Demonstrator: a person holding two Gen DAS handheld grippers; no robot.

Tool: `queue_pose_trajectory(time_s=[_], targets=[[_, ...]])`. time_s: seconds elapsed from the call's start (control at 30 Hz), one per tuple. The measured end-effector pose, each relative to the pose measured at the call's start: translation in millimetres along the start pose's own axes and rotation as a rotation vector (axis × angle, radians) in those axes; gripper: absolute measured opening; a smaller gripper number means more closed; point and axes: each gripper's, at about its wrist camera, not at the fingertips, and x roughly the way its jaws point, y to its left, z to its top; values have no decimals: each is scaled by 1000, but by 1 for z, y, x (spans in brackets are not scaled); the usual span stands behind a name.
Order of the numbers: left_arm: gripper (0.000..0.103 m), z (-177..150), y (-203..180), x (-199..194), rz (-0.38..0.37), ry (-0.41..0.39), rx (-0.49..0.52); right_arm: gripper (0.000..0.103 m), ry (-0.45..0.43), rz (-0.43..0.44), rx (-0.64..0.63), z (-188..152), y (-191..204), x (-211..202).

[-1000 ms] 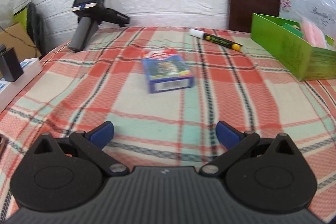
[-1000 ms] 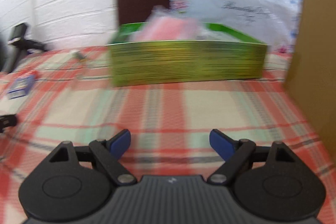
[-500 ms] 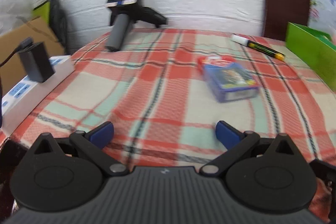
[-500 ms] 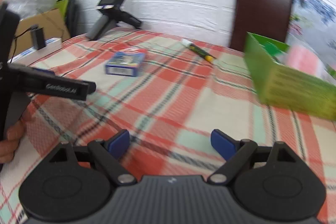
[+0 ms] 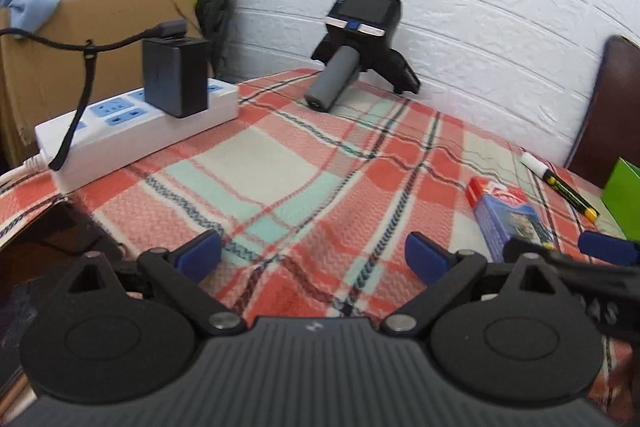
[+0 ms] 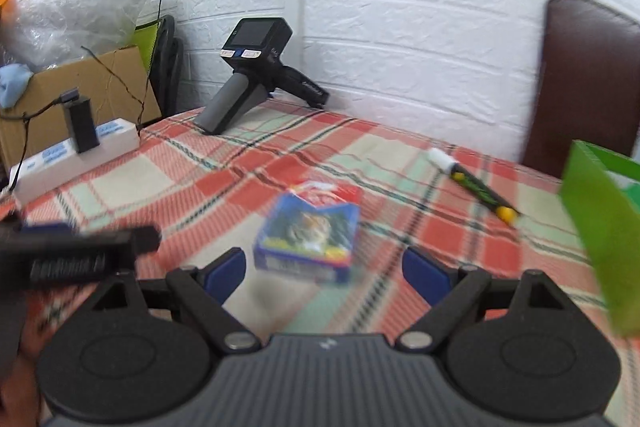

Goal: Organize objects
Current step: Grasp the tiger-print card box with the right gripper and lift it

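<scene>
Left gripper: we log fingers spread wide, empty, above the plaid counter. Right gripper: fingers wide apart, touching nothing; blue card box lies flat on the counter just beyond them, marker far right.

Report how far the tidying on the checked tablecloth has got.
Done: the green box at the right edge already holds something, though what is unclear. In hand: nothing; the right gripper is open, lined up just short of the blue card box, and the left gripper is open over bare cloth. Left: the card box and the marker both lie loose on the tablecloth.
</scene>
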Motion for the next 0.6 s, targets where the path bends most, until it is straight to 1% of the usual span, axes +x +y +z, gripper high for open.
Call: queue_pose_trajectory(time_s=[0.03,0.07,0.1,0.13,0.17,0.3,0.43,0.53,0.6], targets=[[103,0,0,0,-11,-4,9,90,27,-2,13,3,-1,10],[103,0,-2,-1,-5,-4,20,86,72,7,26,5,-4,22],[103,-1,-2,-1,-4,-3,25,85,102,18,41,5,-7,29],[103,-1,-2,0,-4,-2,26,75,91,23,46,5,-8,28],[103,-1,-2,0,-3,-2,27,61,89,25,34,5,-7,27],[103,-1,-4,1,2,1,46,61,86,9,14,-6,-11,11],[103,0,-7,3,9,7,65,61,93,-24,17,-34,-35,-33],[103,-1,-10,4,13,13,82,61,93,-87,18,-64,-63,-79],[103,-1,-13,4,15,23,103,61,88,-174,55,-86,-86,-113]])
